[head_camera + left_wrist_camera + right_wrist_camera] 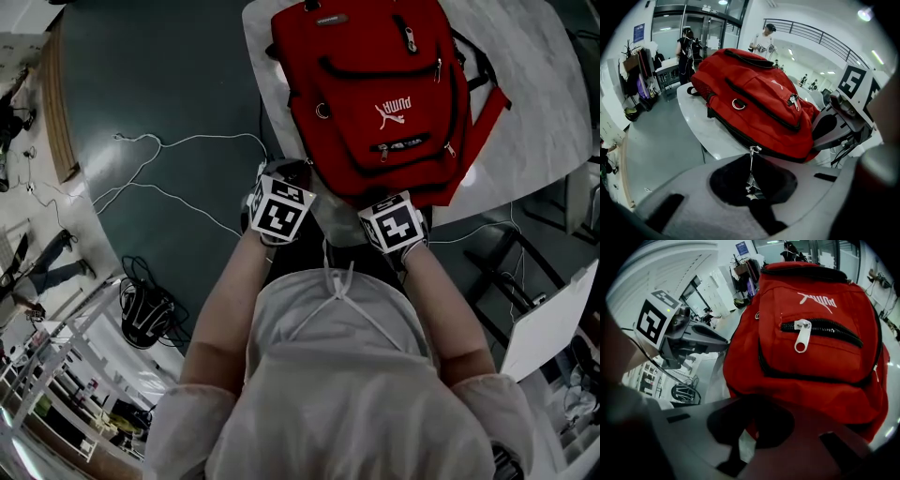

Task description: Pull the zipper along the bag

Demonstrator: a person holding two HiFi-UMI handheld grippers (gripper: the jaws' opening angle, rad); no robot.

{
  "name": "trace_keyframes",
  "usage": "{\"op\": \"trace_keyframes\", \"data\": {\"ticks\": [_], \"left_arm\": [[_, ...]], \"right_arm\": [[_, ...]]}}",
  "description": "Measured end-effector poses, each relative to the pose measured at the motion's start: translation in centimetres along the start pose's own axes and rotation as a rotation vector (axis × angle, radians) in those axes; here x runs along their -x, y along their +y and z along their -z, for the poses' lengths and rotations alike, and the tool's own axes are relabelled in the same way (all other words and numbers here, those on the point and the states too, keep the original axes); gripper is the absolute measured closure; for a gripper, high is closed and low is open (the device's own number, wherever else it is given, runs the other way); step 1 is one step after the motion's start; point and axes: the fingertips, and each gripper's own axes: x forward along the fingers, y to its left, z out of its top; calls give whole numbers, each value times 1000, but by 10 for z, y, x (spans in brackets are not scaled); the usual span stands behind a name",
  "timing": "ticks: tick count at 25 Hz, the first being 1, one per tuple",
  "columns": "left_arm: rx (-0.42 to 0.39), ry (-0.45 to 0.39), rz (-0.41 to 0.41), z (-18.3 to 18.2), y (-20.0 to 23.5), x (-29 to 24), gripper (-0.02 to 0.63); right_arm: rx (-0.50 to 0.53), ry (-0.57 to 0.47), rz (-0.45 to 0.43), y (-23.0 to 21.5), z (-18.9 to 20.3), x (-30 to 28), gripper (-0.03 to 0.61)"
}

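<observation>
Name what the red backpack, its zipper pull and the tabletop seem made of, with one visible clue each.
The backpack: probably woven synthetic fabric; matte, creasing softly. The zipper pull: metal; thin, shiny silver. The tabletop: smooth, glossy white with faint mottling; stone or laminate, unclear.

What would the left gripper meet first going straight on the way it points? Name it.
The left gripper, shut on the zipper pull, points at the red backpack. Straight on, it would probably meet the bag's zippered edge just past the pull, though the gap is hard to judge.
</observation>
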Motion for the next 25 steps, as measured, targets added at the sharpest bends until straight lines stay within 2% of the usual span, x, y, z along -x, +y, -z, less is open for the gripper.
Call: {"op": "trace_keyframes", "data": {"ticks": [12, 25], "left_arm": [[-37, 3, -2, -27, 38, -2, 588], [-71, -7, -69, -58, 82, -6, 588]], "right_arm": [[-31, 126, -1, -5, 4, 1, 551], [-16, 159, -22, -1, 3, 0, 551]]}}
